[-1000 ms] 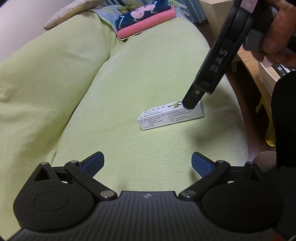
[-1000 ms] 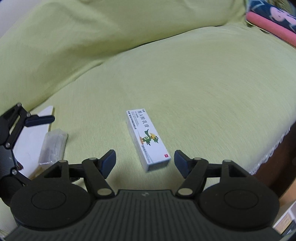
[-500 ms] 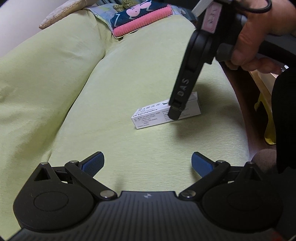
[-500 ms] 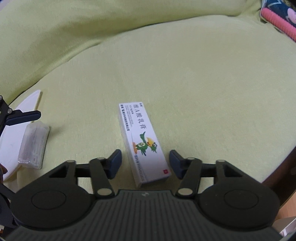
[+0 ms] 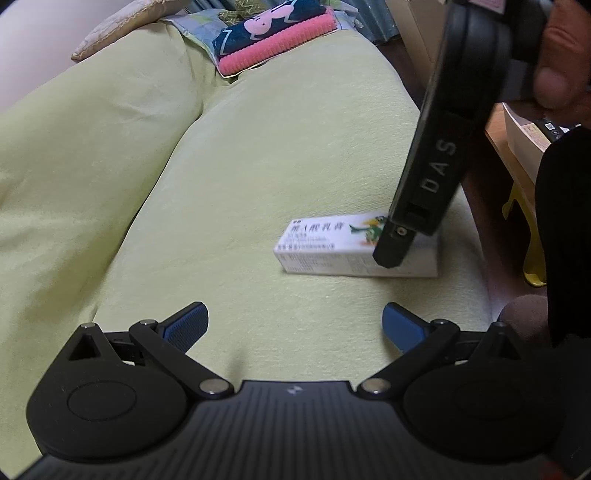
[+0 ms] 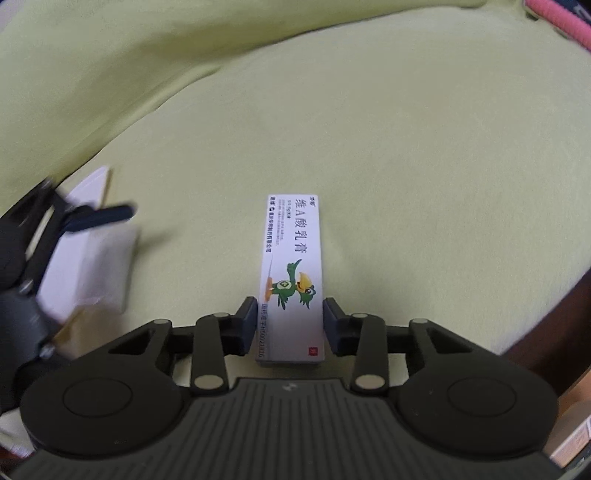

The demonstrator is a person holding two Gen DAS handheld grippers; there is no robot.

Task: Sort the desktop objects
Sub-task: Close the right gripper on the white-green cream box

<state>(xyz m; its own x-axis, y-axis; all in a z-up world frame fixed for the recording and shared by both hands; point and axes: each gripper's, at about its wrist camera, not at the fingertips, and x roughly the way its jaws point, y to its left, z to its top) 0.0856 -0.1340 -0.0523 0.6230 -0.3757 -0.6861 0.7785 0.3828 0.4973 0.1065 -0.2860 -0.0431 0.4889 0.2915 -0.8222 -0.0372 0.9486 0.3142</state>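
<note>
The white ointment box [image 6: 290, 280], printed with a green cartoon bird, lies flat on the yellow-green sofa cover [image 5: 258, 155], and the right gripper [image 6: 290, 320] is down over its near end with a pad against each long side, clasping it. The left gripper [image 5: 293, 325] hangs above bare cover nearer the seat's front, fingers spread wide and holding nothing, with the box ahead and slightly to its right. At the far end of the sofa a pink and navy folded cloth [image 5: 275, 35] sits against a pillow, and in the right wrist view a blurred white object [image 6: 92, 266] lies beside the left gripper.
</note>
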